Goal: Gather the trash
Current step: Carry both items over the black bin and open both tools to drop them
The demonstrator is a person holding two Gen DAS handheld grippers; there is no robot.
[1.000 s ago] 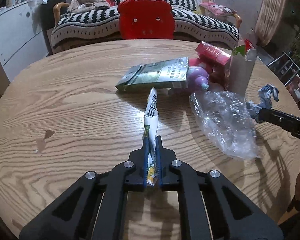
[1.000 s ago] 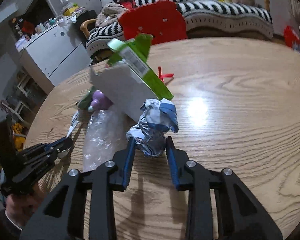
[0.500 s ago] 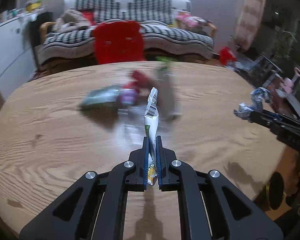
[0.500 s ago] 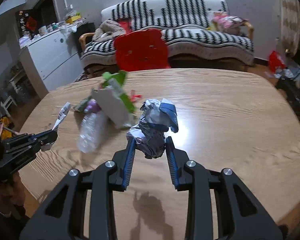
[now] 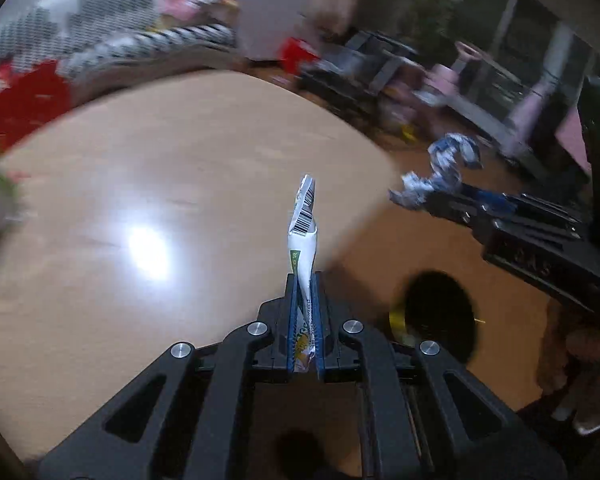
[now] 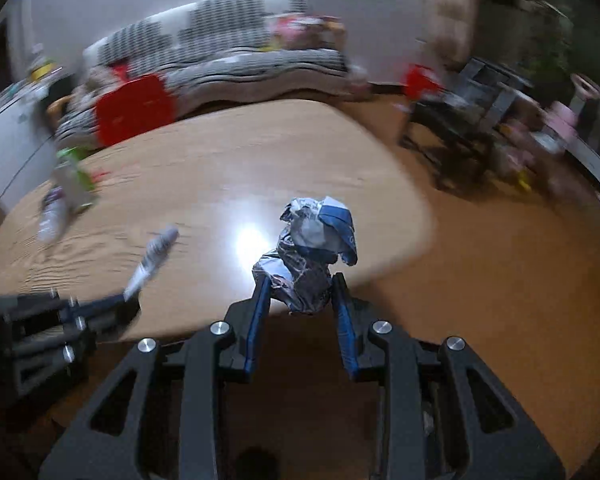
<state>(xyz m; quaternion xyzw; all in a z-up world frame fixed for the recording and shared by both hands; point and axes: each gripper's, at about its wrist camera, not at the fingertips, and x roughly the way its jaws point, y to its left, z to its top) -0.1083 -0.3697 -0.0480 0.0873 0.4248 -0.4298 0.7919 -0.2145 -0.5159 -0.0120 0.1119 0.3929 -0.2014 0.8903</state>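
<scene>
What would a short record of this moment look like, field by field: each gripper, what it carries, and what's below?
left gripper: shut on flat white wrapper with a barcode
right gripper: fingers closed on crumpled foil wrapper
table: round, wooden, a glare spot on it
floor: dark round opening below the right gripper, possibly a bin
image quality: background motion-blurred

Left gripper [image 5: 304, 280] was clamped fully on a flat wrapper [image 5: 305, 224], pointing steeply down. Right gripper [image 6: 300, 284] was part-closed, pads pressing a crumpled wrapper ball [image 6: 312, 248], same downward tilt. A hand [image 5: 580, 360] gripped the right gripper's handle.
</scene>
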